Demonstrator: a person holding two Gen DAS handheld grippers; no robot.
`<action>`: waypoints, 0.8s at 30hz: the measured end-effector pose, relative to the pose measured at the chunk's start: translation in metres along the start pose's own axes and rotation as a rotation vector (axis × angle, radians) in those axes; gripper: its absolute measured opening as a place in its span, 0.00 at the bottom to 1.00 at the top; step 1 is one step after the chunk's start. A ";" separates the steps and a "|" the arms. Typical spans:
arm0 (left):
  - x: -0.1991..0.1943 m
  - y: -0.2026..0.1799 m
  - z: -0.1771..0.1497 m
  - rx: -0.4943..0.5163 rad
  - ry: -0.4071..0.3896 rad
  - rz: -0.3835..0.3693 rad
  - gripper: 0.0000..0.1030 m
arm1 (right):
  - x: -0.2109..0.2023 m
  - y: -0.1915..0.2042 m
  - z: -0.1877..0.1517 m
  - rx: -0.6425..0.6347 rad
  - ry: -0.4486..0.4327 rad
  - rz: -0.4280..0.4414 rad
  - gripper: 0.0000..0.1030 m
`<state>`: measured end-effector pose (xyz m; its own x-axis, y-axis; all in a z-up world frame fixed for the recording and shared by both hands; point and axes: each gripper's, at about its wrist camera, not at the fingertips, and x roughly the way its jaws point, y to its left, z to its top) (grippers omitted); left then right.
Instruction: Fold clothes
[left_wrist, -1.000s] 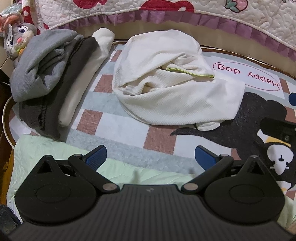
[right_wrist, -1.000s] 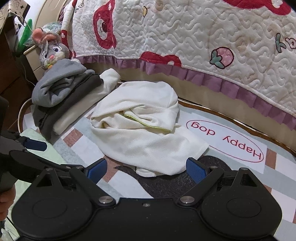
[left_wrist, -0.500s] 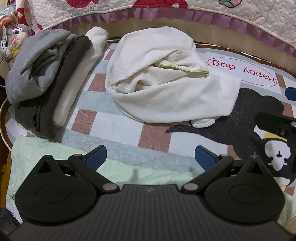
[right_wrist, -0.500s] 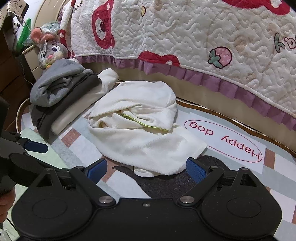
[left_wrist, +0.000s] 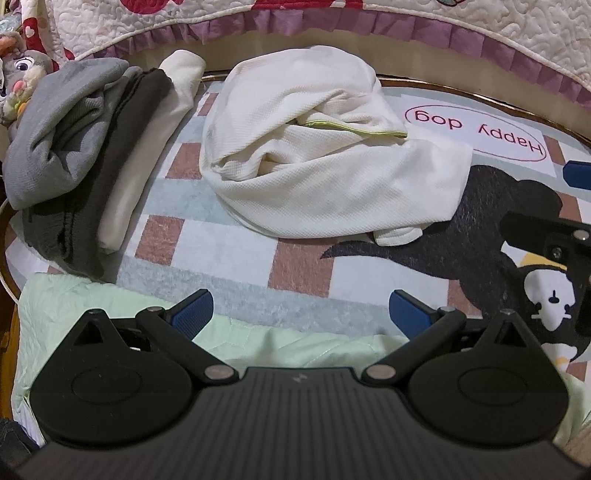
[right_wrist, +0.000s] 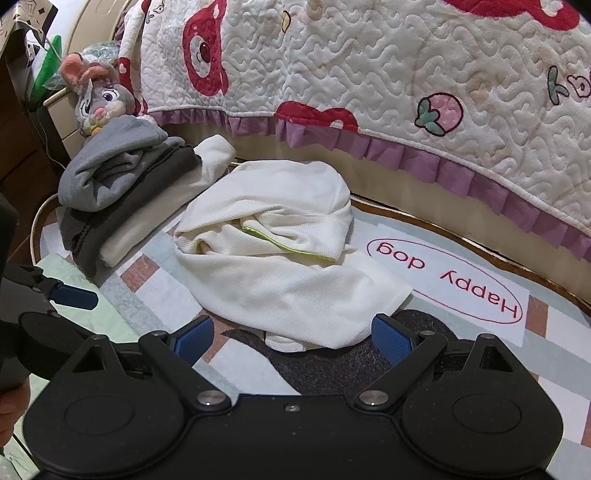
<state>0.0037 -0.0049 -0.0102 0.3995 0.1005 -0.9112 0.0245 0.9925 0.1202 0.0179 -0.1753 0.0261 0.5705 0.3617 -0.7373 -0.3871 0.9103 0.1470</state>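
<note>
**Mia:** Left wrist view first. What is that lumpy thing in the middle?

**Ben:** A cream top (left_wrist: 317, 173). It is bumpy like a waffle, all scrunched up, with a thin green edge. It lies on a flat rug (left_wrist: 236, 254) with pink and grey squares and a black dog picture.

**Mia:** And at 10 o'clock?

**Ben:** A stack of folded clothes (left_wrist: 85, 162). Soft grey on top, dark grey under it, cream at the bottom. A fluffy toy bunny (right_wrist: 98, 103) sits behind the stack.

**Mia:** What about the grippers?

**Ben:** The left gripper (left_wrist: 301, 314) has its blue fingers spread wide and holds nothing. It is above a pale green cloth (left_wrist: 110, 314), near the top but not touching it. The right gripper (right_wrist: 291, 338) is spread wide too, with the top's near edge just past its tips.

**Mia:** At 12 o'clock?

**Ben:** A puffy stitched quilt (right_wrist: 369, 66) with a purple frill hangs down.
</note>
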 end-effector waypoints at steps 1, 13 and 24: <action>0.000 0.000 0.000 0.001 0.000 0.000 1.00 | 0.000 0.000 0.000 -0.001 0.000 0.000 0.92; 0.003 -0.001 -0.001 0.005 0.014 0.004 1.00 | 0.004 0.002 -0.001 -0.022 0.017 0.009 0.92; 0.014 0.002 0.000 -0.013 0.024 -0.002 1.00 | 0.006 -0.002 -0.002 -0.007 0.007 -0.031 0.92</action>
<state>0.0092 -0.0010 -0.0229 0.3778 0.1001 -0.9205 0.0130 0.9935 0.1134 0.0204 -0.1752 0.0199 0.5770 0.3323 -0.7461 -0.3745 0.9194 0.1199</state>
